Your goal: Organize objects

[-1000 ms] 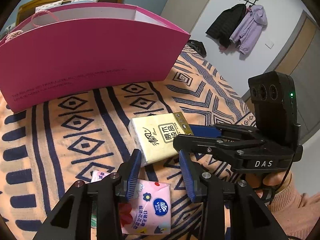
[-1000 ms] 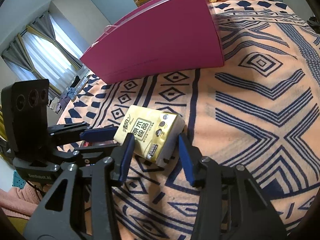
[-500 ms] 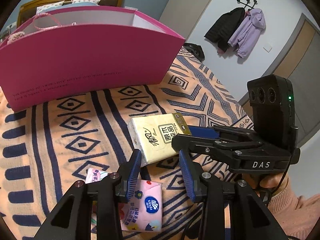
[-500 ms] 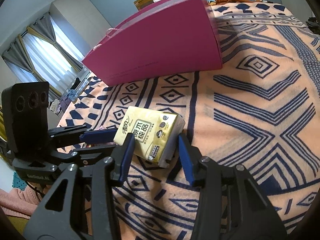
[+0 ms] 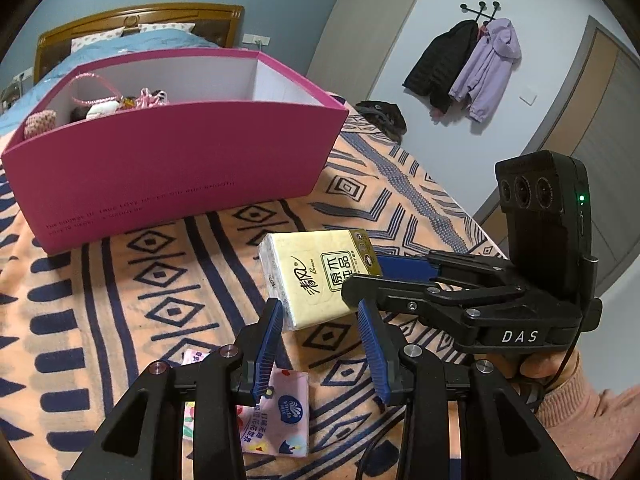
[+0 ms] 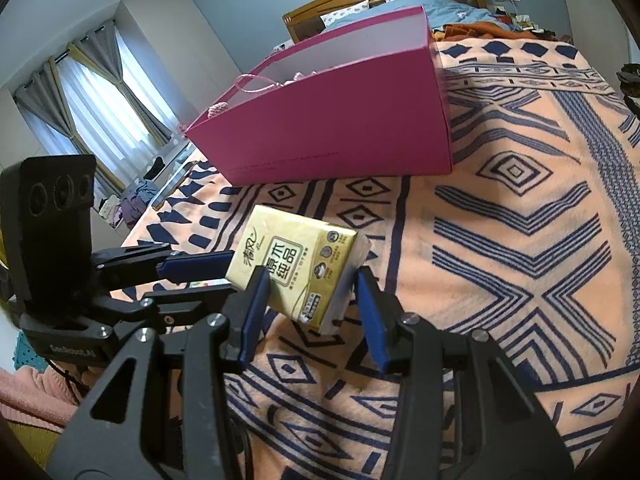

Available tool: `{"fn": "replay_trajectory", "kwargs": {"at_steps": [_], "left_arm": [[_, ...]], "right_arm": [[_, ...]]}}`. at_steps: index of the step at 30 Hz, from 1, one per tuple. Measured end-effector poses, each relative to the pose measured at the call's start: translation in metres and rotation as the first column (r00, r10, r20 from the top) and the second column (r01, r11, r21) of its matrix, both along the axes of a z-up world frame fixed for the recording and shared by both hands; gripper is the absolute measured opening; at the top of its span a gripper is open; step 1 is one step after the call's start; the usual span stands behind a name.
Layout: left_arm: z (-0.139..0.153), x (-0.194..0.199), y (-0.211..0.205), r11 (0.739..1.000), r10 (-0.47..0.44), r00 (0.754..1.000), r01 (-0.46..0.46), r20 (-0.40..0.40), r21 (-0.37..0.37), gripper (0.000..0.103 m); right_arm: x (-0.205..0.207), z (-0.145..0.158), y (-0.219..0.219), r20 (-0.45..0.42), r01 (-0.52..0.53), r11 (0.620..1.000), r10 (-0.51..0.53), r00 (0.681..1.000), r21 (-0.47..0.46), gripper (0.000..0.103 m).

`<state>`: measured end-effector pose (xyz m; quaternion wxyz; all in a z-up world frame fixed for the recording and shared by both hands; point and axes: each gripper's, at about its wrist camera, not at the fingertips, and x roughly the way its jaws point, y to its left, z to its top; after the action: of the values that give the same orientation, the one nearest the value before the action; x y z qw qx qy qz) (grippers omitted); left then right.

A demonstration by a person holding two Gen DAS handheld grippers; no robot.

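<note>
My right gripper [image 6: 310, 312] pinches the yellow tissue pack [image 6: 298, 268] and holds it up, ready for the pink box [image 6: 340, 136]. My left gripper [image 5: 320, 344] is spread and empty above the little pink tissue pack [image 5: 276, 420].

Your left gripper [image 5: 320, 344] hung over the blanket [image 5: 120, 320], and your right gripper [image 6: 310, 312] reached in from its right. The tissue pack [image 5: 318, 276] sat between the right gripper's fingers, just ahead of the left one's fingertips. A smaller tissue packet [image 5: 276, 416] lay flat on the blanket under the left gripper's left finger. Well behind both stood the open bag [image 5: 176, 160] with small items inside it. Behind the bag lay the pillows and the headboard [image 5: 140, 16]. Coats [image 5: 464, 64] hung on the wall to the right.
</note>
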<state>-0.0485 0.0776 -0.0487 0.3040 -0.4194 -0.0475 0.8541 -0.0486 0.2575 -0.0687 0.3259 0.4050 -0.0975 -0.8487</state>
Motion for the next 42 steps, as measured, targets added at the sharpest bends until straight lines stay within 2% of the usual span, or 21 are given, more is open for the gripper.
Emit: {"fn": "replay_trajectory", "kwargs": {"at_steps": [13,42], "left_arm": [[0.019,0.002,-0.002,1.0,0.003,0.999,-0.002,-0.053,0.009,0.039],[0.049,-0.003,0.0,1.0,0.011,0.992,-0.01,-0.129,0.009,0.039]], "right_arm": [[0.002,0.02,0.001,-0.061,-0.003,1.0,0.003,0.998,-0.004,0.047],[0.002,0.042,0.001,-0.122,-0.01,1.0,0.009,0.992,-0.002,0.047]]}}
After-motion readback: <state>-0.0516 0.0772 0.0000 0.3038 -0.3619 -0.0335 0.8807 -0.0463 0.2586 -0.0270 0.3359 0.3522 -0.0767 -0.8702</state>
